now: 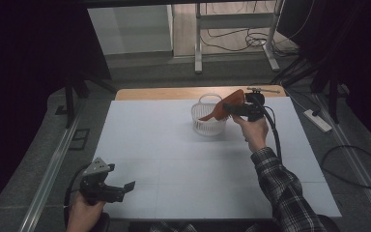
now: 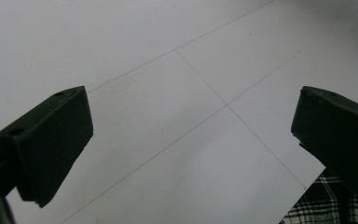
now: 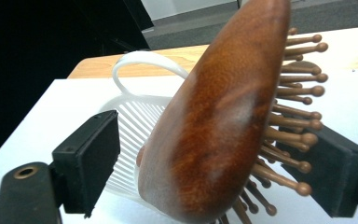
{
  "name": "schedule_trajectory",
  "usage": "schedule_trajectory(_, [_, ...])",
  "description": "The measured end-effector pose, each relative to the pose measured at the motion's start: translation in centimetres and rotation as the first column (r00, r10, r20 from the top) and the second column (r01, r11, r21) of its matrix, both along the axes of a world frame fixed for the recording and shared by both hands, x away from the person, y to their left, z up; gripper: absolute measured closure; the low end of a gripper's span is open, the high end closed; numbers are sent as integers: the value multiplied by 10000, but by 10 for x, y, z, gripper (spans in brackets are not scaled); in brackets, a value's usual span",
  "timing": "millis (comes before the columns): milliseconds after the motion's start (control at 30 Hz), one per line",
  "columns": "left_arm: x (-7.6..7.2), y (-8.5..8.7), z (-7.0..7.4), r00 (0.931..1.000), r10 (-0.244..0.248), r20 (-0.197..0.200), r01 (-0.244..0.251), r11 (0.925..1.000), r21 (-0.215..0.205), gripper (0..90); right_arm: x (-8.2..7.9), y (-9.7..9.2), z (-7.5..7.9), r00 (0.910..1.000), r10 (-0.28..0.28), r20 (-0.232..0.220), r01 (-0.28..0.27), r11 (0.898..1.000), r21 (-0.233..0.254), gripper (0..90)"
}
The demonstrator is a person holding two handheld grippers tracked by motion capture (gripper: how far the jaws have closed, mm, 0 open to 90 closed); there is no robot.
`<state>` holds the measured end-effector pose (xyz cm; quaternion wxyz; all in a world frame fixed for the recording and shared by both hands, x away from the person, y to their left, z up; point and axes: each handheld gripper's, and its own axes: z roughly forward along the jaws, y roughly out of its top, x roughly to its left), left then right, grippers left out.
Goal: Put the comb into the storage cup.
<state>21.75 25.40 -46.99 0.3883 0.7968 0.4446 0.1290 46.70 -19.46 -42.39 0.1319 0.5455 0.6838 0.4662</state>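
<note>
No lettering anywhere. The right gripper [image 1: 233,109] loosely brackets a brown wooden paddle hairbrush [image 3: 214,121], handle slanting into the white slatted plastic basket [image 1: 207,126]; the left gripper [image 2: 191,140] gapes empty.

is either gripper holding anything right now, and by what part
The right gripper has a wooden hairbrush between its jaws at the head, over the white basket, though the left jaw looks clear of the wood. The left gripper holds nothing.

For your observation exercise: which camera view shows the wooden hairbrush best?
The right gripper view: the hairbrush looms close, showing its polished back and its pegs between the tool's jaws. The high view shows it small, leaning over the white basket. The left gripper view faces the table.
</note>
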Motion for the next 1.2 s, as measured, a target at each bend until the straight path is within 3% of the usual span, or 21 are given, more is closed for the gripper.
schedule_trajectory(500, [-1,0,0,10000,-28,6,28,10000,52,0,-1,-1,5,9961,871,-154,-880,9929,-801,79])
schedule_trajectory(700, [0,0,0,10000,-15,-28,16,10000,58,0,-3,1,7,9930,1180,-57,-1177,9846,-1296,46])
schedule_trajectory(1200, [0,1,0,10000,-40,-92,40,10000,-34,0,-9,-2,13,9846,1746,68,-1698,9654,-1978,10])
